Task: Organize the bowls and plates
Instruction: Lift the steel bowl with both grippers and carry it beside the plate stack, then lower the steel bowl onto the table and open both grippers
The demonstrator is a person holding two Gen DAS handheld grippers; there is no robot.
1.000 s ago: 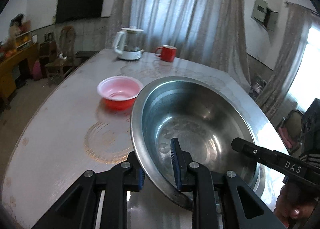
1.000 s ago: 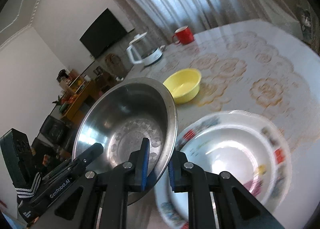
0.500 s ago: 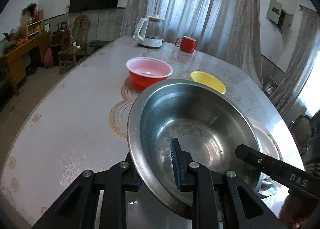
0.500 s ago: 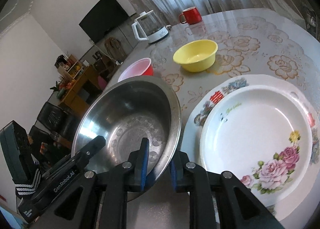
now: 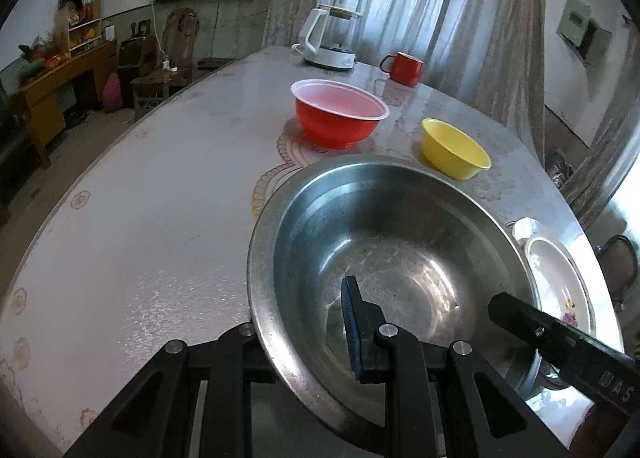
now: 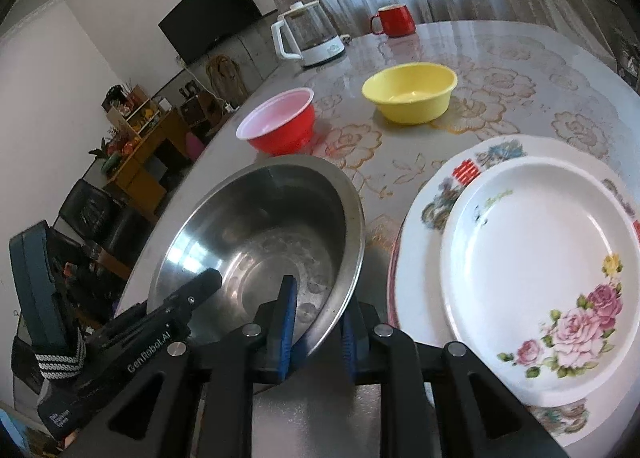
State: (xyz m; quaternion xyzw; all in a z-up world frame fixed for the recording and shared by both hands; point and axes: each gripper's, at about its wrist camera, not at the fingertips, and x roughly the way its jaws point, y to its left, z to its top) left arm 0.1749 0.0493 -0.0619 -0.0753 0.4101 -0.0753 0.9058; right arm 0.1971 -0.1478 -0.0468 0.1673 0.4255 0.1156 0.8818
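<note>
Lowered toward bench (image 5: 132, 242) since earlier: steel bowl (image 5: 400, 258), rim clamped by left hand-held gripper (image 5: 308, 334); right hand-held gripper (image 6: 318, 322) easing open astride opposite rim.

Left tongs (image 5: 310, 332) clamped over a rim, right tongs (image 6: 318, 322) likewise — jaws just easing wider, both angled downward

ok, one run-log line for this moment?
phase: carrying steel basin | left hand-held gripper: clamped on rim | right hand-held gripper: clamped on opposite rim | beside: stacked plates
</note>
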